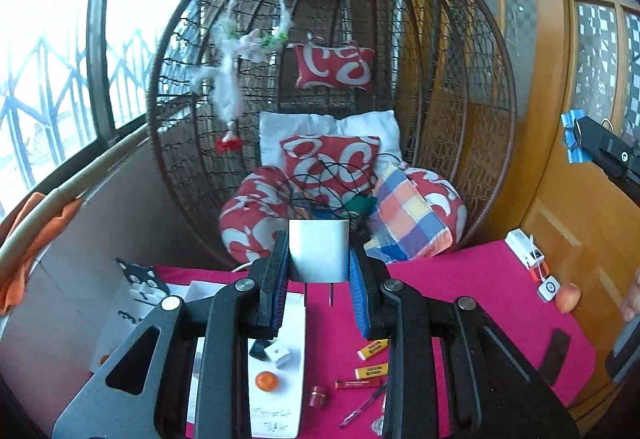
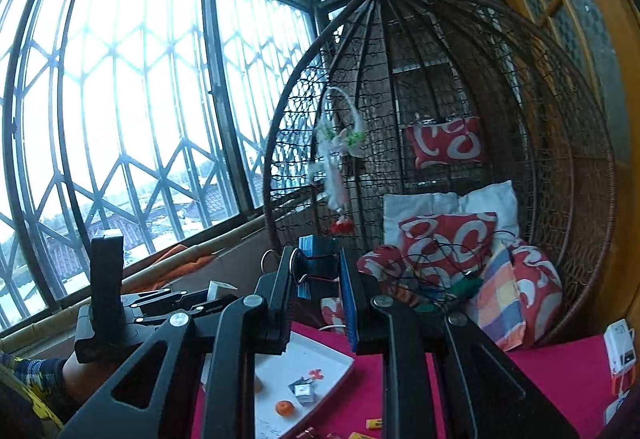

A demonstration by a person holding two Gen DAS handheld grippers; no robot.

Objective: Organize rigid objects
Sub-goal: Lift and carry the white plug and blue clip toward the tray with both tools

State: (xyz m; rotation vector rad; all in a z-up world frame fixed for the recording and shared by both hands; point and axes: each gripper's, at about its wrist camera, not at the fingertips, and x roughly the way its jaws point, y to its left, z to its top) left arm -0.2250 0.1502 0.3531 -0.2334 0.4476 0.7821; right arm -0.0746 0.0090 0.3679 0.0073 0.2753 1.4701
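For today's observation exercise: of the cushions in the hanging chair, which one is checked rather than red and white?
The checked cushion, at the seat's right, with blue, orange and yellow squares; the others carry white swirls on red.

The left gripper [image 1: 319, 271] sits at lower centre, jaws clamped; the right gripper [image 2: 316, 279] likewise, nearly level.

Both wrist views face the hanging chair [image 1: 332, 99] from above the pink table [image 1: 472, 279], sharing both
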